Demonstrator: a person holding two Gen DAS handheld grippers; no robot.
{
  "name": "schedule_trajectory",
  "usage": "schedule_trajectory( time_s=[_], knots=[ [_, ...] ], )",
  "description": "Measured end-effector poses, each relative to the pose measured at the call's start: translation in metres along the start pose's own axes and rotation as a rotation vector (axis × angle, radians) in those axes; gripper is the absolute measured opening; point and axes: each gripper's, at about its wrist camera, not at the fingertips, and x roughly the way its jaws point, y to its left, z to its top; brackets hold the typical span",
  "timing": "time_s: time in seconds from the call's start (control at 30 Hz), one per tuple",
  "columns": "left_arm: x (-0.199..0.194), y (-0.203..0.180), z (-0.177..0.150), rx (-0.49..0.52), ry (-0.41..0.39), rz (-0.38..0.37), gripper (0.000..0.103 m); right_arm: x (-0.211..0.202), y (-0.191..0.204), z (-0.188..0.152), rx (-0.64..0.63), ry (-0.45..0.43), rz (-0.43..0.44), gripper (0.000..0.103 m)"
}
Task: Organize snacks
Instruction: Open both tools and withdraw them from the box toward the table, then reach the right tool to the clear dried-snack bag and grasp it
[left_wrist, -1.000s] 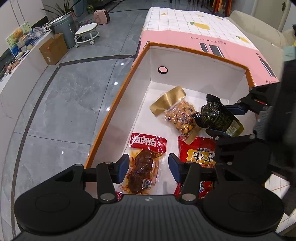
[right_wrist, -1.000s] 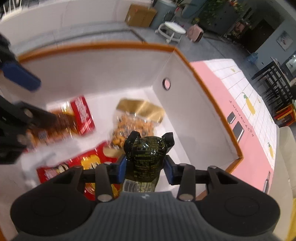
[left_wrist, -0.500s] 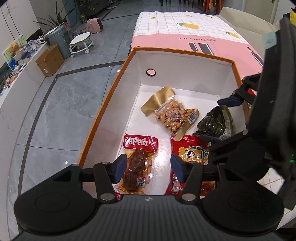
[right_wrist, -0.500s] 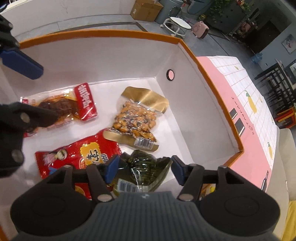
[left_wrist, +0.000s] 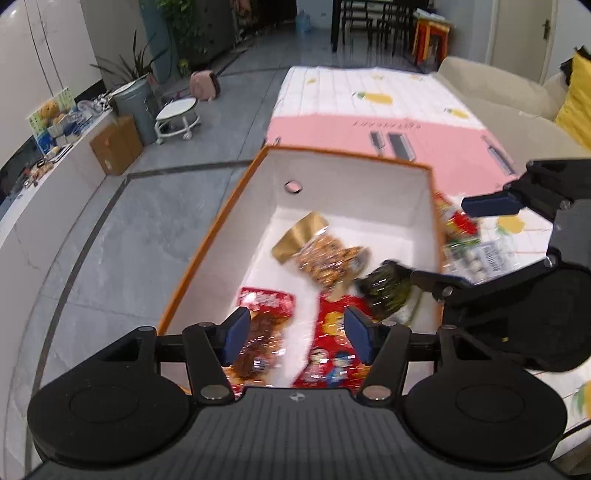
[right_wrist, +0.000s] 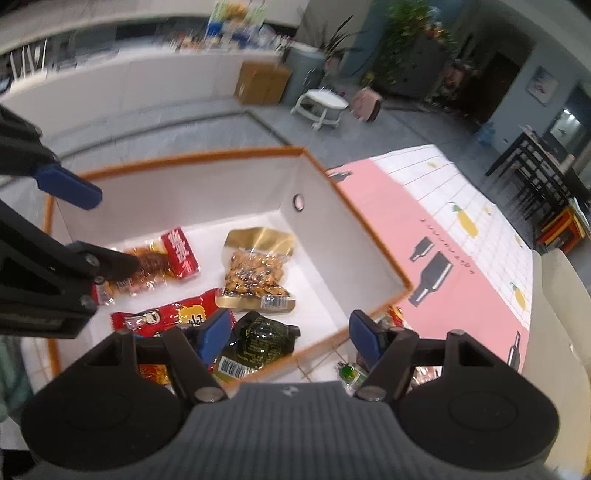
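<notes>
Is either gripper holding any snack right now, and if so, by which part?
Nothing is held. The right gripper has just opened; the dark green packet lies loose in the box. The left gripper is open too.

Dark green packet (right_wrist: 260, 341): out of the right hand-held gripper (right_wrist: 290, 334), now lying in the box (right_wrist: 354, 236) beside the nut pouch (right_wrist: 255, 273).
Right jaws: just opening, nothing pressed between them.
Left hand-held gripper (left_wrist: 295, 334): jaws just opening, empty.
Both views: pulled back above the box.
</notes>
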Motion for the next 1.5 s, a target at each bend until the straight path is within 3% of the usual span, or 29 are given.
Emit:
schedule_trajectory(
  time_s=[0.43, 0.7, 0.87, 1.2, 1.5],
  knots=[
    [-0.037, -0.064, -0.004, 0.027, -0.147, -0.082, 0.069, -0.088, -0.035, -0.082, 0.234, -0.202, -0.130, 0.068],
    [-0.032, -0.096, -0.017, 0.010, -0.163, -0.187, 0.069, -0.110, -0.053, -0.148, 0.484, -0.205, -0.175, 0.068],
    [-0.022, -0.116, -0.024, 0.030, -0.135, -0.233, 0.069, -0.101, -0.051, -0.183, 0.582, -0.186, -0.209, 0.068],
    [0.001, -0.135, -0.028, 0.000, -0.115, -0.233, 0.069, -0.065, -0.064, -0.200, 0.563, -0.123, -0.210, 0.068],
    [0.029, -0.147, -0.023, 0.019, -0.067, -0.179, 0.069, -0.021, -0.091, -0.204, 0.700, -0.086, -0.116, 0.068]
  ],
)
